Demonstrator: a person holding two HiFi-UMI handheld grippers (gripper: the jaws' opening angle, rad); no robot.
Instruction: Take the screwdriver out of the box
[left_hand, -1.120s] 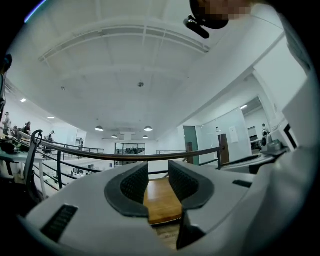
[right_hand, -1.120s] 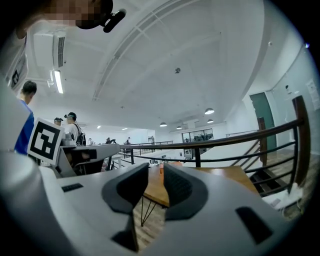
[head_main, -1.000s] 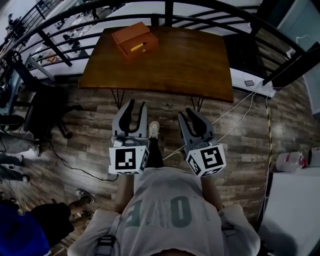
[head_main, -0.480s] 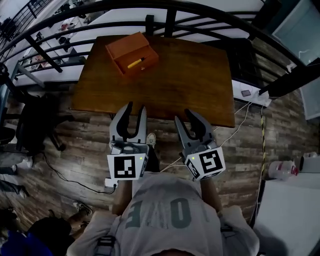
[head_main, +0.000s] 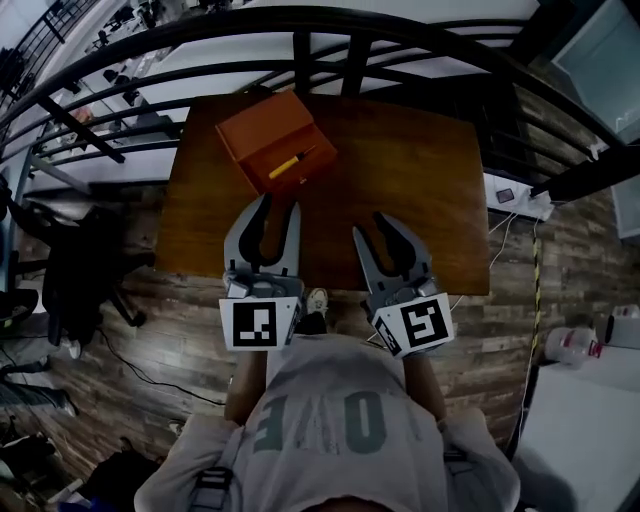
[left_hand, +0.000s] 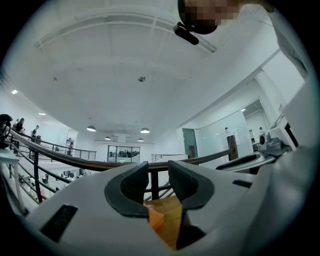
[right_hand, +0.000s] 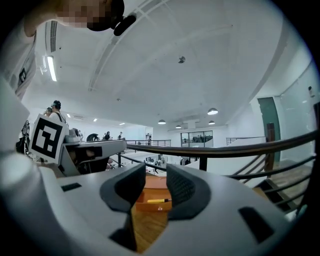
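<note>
Head view: yellow-handled screwdriver (head_main: 288, 165) in open orange wooden box (head_main: 255, 130) — judged light, stiff; handle to be gripped; left gripper (head_main: 280, 205), right gripper (head_main: 367, 225) — jaws narrowly parted, empty.

An open orange wooden box (head_main: 262, 135) stands on the far left part of a brown wooden desk (head_main: 410, 180). A yellow-handled screwdriver (head_main: 288, 164) lies inside it. A black metal railing (head_main: 330, 20) runs behind the desk. The left tongs (head_main: 278, 205) and the right tongs (head_main: 372, 226) are side by side over the desk's near edge.
</note>
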